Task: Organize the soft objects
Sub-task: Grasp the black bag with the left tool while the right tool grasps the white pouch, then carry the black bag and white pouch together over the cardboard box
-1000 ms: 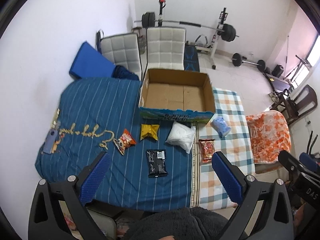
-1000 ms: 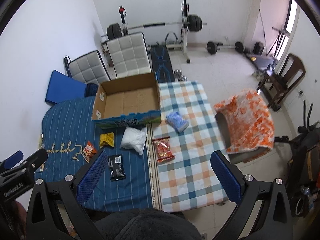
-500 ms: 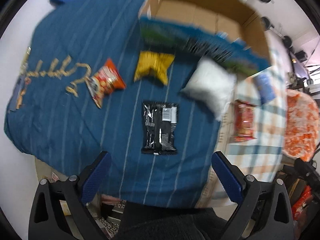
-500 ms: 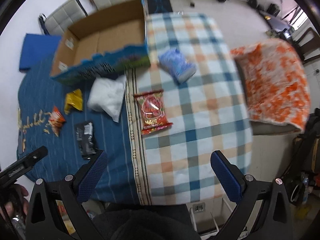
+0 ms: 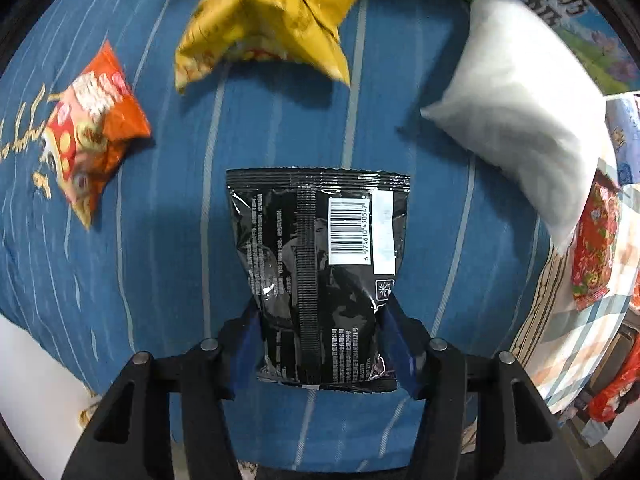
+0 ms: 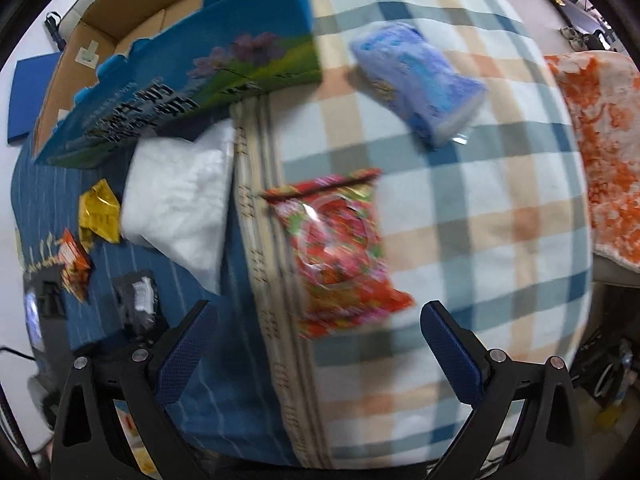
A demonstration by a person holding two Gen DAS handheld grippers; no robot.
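Blue striped bedspread (image 5: 168, 184) carries the scattered packets. Left gripper (image 5: 322, 344) clamps the lower end of a black foil snack packet (image 5: 320, 264), with a yellow crinkled pouch (image 5: 268, 12) at 12 o'clock, an orange snack bag (image 5: 90, 132) at 10 and a white soft pillow pack (image 5: 516, 104) at 2. Right gripper (image 6: 320, 354), jaws spread wide, hovers over a red printed packet (image 6: 338, 248) on the checked blanket (image 6: 472, 208); a blue tissue pack (image 6: 416, 80) lies at 1 o'clock, the open cardboard box (image 6: 192, 84) at 11.

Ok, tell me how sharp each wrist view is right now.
Left wrist view: black packet crisp, barcode readable, glare on its foil; yellow bag smeared at the edge. Right wrist view: motion blur throughout, red packet and blue pack soft; fisheye bends the box.
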